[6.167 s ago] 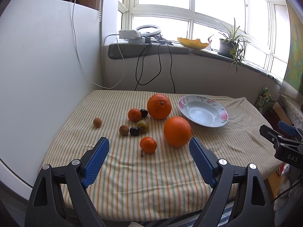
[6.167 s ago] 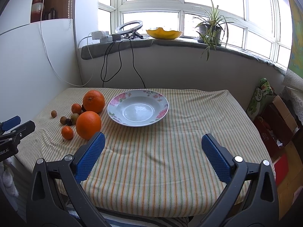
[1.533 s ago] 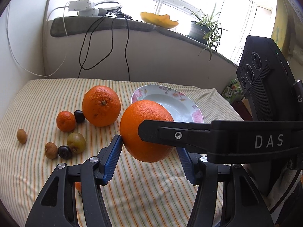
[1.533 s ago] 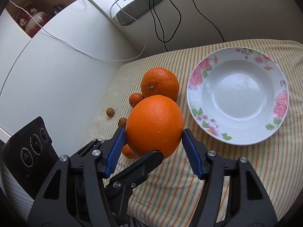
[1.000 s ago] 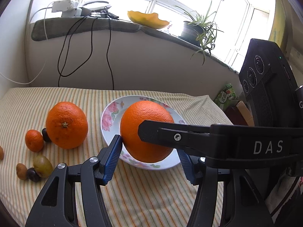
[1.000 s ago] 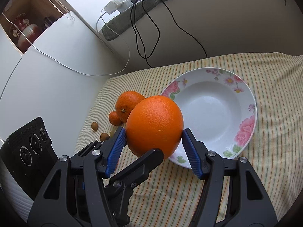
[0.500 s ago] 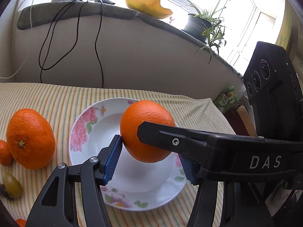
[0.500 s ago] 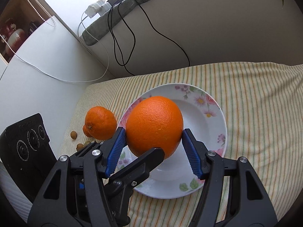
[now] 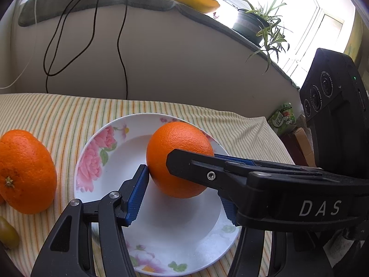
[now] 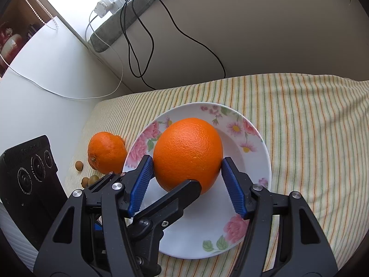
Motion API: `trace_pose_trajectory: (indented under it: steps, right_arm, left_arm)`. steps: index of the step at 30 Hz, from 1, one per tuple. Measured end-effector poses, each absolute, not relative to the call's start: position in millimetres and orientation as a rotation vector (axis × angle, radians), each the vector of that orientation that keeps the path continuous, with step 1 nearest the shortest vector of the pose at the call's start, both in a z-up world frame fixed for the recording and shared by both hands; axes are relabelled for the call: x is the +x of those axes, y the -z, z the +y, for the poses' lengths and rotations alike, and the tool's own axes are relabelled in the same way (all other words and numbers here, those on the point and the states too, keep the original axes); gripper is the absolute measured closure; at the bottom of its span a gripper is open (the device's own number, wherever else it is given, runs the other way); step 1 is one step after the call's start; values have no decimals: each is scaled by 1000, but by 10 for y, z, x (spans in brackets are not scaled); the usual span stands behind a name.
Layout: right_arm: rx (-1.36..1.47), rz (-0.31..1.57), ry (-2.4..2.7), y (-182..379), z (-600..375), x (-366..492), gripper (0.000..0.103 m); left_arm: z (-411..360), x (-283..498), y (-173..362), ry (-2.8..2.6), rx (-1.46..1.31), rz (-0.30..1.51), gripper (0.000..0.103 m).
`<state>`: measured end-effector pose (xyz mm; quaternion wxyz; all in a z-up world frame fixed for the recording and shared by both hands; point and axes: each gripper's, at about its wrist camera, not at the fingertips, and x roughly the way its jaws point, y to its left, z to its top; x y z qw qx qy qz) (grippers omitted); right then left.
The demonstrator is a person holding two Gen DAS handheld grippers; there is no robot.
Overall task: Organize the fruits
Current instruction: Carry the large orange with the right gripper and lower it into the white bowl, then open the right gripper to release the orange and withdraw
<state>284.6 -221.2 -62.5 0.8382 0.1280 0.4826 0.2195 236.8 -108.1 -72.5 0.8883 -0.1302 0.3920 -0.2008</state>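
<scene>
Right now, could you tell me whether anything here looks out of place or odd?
Nothing is spilled or damaged. One oddity: both hand-held grippers, left and right, clamp the same orange over the plate, crossing each other.

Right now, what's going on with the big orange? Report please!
Left tool and right tool both shut on the big orange. Orange over the flowered plate. Second orange beside the plate, not blocking.

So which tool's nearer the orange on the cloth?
Left, slightly. Both grip the held orange, but the left tool sits on the side facing the loose orange; the right tool lies beyond it.
</scene>
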Motion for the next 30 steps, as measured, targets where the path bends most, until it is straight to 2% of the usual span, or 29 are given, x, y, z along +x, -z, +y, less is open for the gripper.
trace_pose_trajectory:
  steps: [10,15,30]
  right_arm:
    - [209,993,-423,551,-2169,2845,37]
    - [175,967,-374,470,-2181,2796,24]
    - [49,847,-283,182,-2122,2479,23]
  left_arm:
    - [-1208,2392,699,399,-197,826,45]
    - [-1194,2346,662,362,-174,823,42]
    - [-853,2017,455,269,-73,767,40]
